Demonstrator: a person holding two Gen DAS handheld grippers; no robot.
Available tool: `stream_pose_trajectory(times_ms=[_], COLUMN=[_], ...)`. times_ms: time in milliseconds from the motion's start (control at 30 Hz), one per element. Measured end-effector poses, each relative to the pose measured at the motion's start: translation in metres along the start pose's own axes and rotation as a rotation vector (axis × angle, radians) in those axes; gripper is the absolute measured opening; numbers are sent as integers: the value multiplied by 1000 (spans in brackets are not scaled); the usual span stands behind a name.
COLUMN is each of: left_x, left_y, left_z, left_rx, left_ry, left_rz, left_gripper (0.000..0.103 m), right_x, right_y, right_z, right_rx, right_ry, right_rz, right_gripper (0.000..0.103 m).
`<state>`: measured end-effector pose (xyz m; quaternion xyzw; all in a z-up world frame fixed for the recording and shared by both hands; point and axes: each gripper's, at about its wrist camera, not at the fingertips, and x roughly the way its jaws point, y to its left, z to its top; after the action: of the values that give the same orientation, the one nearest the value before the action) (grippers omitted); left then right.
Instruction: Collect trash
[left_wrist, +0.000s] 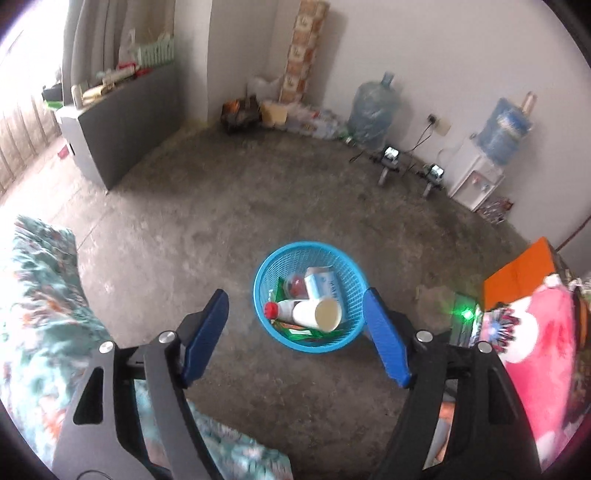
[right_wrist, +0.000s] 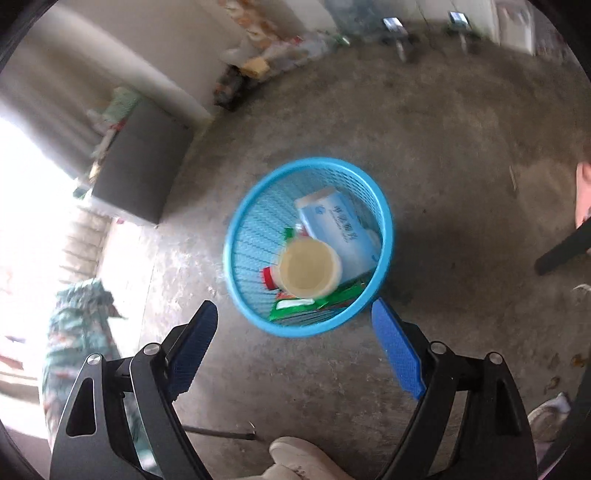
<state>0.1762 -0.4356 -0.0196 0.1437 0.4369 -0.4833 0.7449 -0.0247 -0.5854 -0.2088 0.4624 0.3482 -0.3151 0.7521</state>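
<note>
The left gripper (left_wrist: 295, 321) and right gripper (right_wrist: 295, 332) both hang with fingers spread apart, holding nothing, above the blue basket (left_wrist: 266, 269) on the concrete floor (left_wrist: 221, 206). In it lie a paper cup (left_wrist: 319, 314), a red-capped bottle (left_wrist: 282, 309), green wrappers (right_wrist: 306, 304) and a pale blue carton (right_wrist: 340, 229) whose print is too blurred to read. Only the right view shows a white shoe (right_wrist: 295, 456); only the left shows a water dispenser (left_wrist: 476, 177).

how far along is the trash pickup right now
Done: the blue basket already holds a paper cup, a red-capped bottle, a blue-white carton and green wrappers. In hand: nothing; the left gripper and right gripper are open and empty. Left: no loose trash shows on the nearby floor.
</note>
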Motion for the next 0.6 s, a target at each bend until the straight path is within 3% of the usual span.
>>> stream_pose_trajectory(times_ms=[133, 333, 433, 600], left_x=[-76, -179, -222, -277], left_y=[4, 27, 45, 68], left_z=[-19, -78, -118, -184], left_rx=[1, -55, -129, -286], left_ry=[-109, -198, -245, -318], left_rz=[-5, 76, 145, 366], left_gripper=[84, 91, 93, 94], right_x=[-58, -142, -186, -233], right_y=[50, 128, 170, 213], right_z=[-22, -60, -86, -130], right_rx=[-182, -433, -560, -696], right_ry=[-90, -238, -308, -330], right_rz=[35, 119, 202, 297], right_gripper=[83, 93, 96, 97])
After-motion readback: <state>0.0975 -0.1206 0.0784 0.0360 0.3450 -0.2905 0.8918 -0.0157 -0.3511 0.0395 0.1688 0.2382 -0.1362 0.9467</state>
